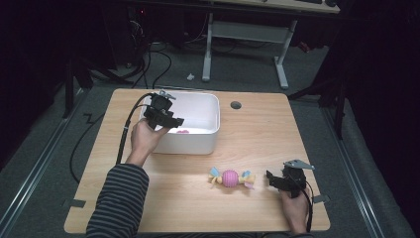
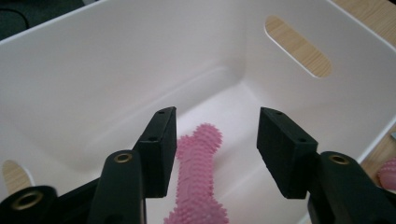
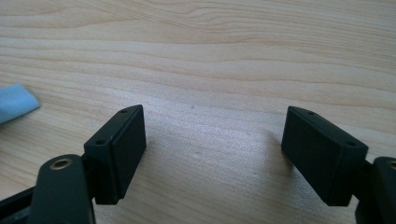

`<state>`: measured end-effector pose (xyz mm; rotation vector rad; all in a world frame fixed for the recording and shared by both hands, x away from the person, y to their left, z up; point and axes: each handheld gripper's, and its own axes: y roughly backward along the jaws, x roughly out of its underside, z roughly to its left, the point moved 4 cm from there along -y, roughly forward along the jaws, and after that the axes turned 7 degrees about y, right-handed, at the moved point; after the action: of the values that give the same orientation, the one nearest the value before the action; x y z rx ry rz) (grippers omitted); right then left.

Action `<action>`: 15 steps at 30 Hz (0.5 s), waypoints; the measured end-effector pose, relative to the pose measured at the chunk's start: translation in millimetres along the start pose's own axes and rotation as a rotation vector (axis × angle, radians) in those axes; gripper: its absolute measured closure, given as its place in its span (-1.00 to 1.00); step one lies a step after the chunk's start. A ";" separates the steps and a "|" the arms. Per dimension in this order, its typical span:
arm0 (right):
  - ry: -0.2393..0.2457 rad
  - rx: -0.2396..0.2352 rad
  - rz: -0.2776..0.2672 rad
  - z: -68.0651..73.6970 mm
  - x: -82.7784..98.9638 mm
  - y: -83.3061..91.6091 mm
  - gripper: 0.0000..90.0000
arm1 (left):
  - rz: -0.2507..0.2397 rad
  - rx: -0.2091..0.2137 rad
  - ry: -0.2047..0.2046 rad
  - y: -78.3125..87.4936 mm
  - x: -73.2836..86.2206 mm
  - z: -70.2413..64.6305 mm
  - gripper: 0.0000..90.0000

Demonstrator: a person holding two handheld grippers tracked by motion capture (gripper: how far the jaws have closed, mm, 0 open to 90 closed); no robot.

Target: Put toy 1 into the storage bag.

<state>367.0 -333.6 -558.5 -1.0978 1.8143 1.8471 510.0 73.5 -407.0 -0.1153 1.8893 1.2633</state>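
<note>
The left gripper [image 1: 171, 120] is hovering over the white rectangular plastic bin [image 1: 210, 141] at the far left of the light wooden worktop [image 1: 262, 134], pointing down into its interior. In the left gripper view, its two black jaws are standing partly open with nothing pressed between the pads [image 2: 161, 154]; the pink spiked rubber bone-shaped toy [image 2: 198, 182] is lying on the bin floor below them, apart from both pads and already deposited. That toy's long axis is running roughly along the line of the jaws, its knobbed end pointing away from the camera. The right gripper [image 1: 277, 181] is resting low near the front right of the worktop, its jaws spread wide and holding nothing; the right gripper view is showing bare wood grain between them and a corner of blue fabric [image 3: 16, 105] at the left edge. The remaining item, a pink knobbly ball toy with blue and yellow fabric tails at both ends [image 1: 231, 178], is lying on the worktop just to the left of the right gripper, well apart from the bin. Its long axis is running left to right across the worktop, so its nearer tail is pointing towards the right gripper. The right hand [image 1: 295, 208] is judged clearly nearer to it than the left hand [image 1: 144, 139], so the next pick is probably falling to the right side.
</note>
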 end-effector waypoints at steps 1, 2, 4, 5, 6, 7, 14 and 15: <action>-0.002 0.000 0.002 0.2 0.0 0.1 -0.52 | -0.010 -0.001 0.000 3.0 0.3 0.0 0.03; -0.001 0.000 0.001 0.1 0.0 0.1 -0.52 | -0.020 -0.001 0.001 5.9 0.7 0.1 0.00; -0.001 0.000 0.001 0.1 0.0 0.1 -0.52 | -0.042 -0.004 0.001 14.8 2.2 0.5 -0.05; -0.001 0.000 0.001 0.1 0.0 0.1 -0.52 | -0.042 -0.004 0.001 14.8 2.2 0.5 -0.05; -0.001 0.000 0.001 0.1 0.0 0.1 -0.52 | -0.054 -0.003 0.004 17.9 2.9 0.4 -0.05; -0.002 -0.001 0.001 0.2 0.0 0.1 -0.52 | -0.063 -0.001 0.004 21.4 3.8 0.2 -0.04; -0.001 0.000 0.002 0.1 0.0 0.1 -0.52 | -0.117 0.005 0.011 43.2 12.9 -0.3 -0.05; -0.001 0.000 0.001 0.1 0.0 0.1 -0.52 | -0.121 0.000 0.007 45.6 14.3 0.1 -0.05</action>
<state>366.9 -333.5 -558.5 -1.0958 1.8142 1.8483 478.4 100.9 -383.9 -0.2311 1.8589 1.1826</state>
